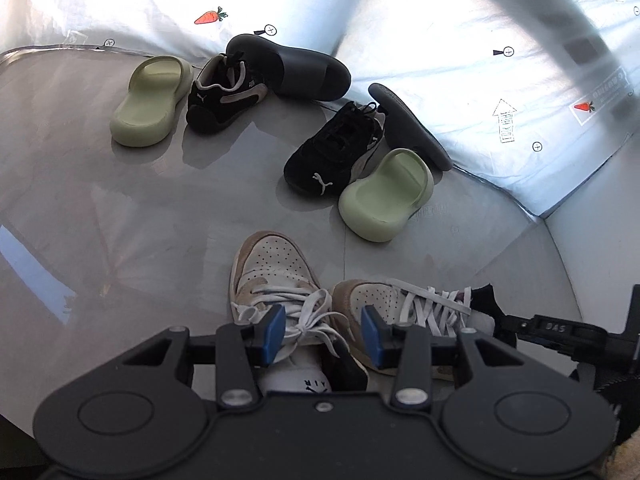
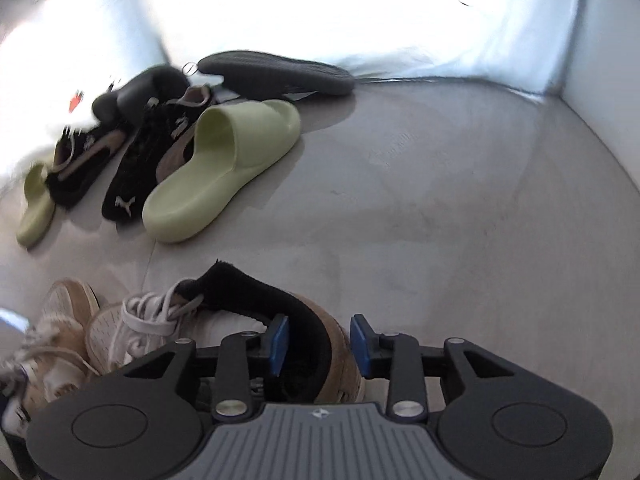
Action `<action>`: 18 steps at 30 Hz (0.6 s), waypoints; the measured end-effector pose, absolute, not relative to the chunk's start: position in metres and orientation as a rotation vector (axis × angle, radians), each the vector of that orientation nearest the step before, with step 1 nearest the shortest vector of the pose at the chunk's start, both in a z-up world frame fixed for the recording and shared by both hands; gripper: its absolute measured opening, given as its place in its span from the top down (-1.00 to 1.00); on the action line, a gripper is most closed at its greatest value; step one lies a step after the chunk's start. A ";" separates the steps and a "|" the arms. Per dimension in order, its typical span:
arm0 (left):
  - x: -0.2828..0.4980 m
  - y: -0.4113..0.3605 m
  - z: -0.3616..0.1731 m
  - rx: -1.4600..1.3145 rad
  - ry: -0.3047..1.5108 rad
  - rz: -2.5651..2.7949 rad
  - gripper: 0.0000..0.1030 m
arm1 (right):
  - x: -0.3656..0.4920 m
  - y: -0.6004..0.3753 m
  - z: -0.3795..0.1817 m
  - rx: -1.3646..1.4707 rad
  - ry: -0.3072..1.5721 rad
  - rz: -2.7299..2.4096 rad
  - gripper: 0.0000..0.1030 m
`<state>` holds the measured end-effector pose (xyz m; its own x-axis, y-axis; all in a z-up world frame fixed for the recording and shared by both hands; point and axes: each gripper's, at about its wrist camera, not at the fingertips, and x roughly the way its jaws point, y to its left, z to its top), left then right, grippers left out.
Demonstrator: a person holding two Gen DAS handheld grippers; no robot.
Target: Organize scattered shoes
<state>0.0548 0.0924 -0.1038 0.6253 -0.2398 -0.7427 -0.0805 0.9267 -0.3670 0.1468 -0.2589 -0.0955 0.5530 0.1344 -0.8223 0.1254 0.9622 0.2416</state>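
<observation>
Left gripper [image 1: 324, 330] had its blue pads [image 1: 274, 334] apart, straddling the laces and tongue of the left tan-and-white sneaker [image 1: 268, 268]; whether the pads pressed on it could not be told. Its mate, the right tan-and-white sneaker [image 1: 400, 296], lay touching it, just right of that gripper.

Right gripper [image 2: 319, 344] stood with its jaws apart around that second sneaker's [image 2: 320, 344] heel collar; the left pad [image 2: 279, 344] sat against the black lining, the right pad [image 2: 362, 346] stood clear of the tan heel.

Well ahead of the left gripper on the grey floor [image 1: 160, 208]: green slide [image 1: 150, 100] and black sneaker [image 1: 226, 96] ahead-left, touching; dark slide [image 1: 296, 68] behind them, tipped on edge. Ahead-right: second black sneaker [image 1: 336, 152], second green slide [image 1: 384, 196] touching it, second dark slide [image 1: 412, 128] leaning against the white sheet wall [image 1: 460, 60].
</observation>
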 end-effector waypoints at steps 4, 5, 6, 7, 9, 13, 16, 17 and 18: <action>0.060 0.093 -0.111 -0.396 0.933 -0.102 0.19 | 0.111 -0.284 -0.090 0.750 0.997 -0.075 0.05; 0.061 0.092 -0.112 -0.391 0.939 -0.107 0.19 | 0.106 -0.285 -0.092 0.821 1.005 -0.066 0.06; 0.062 0.090 -0.114 -0.381 0.946 -0.116 0.19 | 0.104 -0.282 -0.094 0.848 1.016 -0.055 0.06; 0.064 0.088 -0.115 -0.371 0.953 -0.124 0.19 | 0.104 -0.275 -0.097 0.854 1.040 -0.050 0.06; 0.064 0.083 -0.114 -0.346 0.955 -0.139 0.19 | 0.107 -0.267 -0.105 0.857 1.081 -0.056 0.05; 0.060 0.079 -0.113 -0.319 0.945 -0.141 0.19 | 0.114 -0.269 -0.127 1.003 1.123 -0.085 -0.11; 0.056 0.084 -0.113 -0.337 0.936 -0.116 0.19 | 0.114 -0.274 -0.140 1.080 1.121 -0.087 -0.13; 0.055 0.086 -0.113 -0.348 0.934 -0.106 0.19 | 0.113 -0.275 -0.143 1.092 1.117 -0.084 -0.13; 0.054 0.088 -0.113 -0.356 0.933 -0.097 0.19 | 0.113 -0.275 -0.143 1.086 1.117 -0.074 -0.12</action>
<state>0.0543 0.0876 -0.1132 0.5955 -0.2344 -0.7684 -0.0711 0.9374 -0.3410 0.1134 -0.2754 -0.1430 0.4906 0.4453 -0.7490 0.5407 0.5185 0.6624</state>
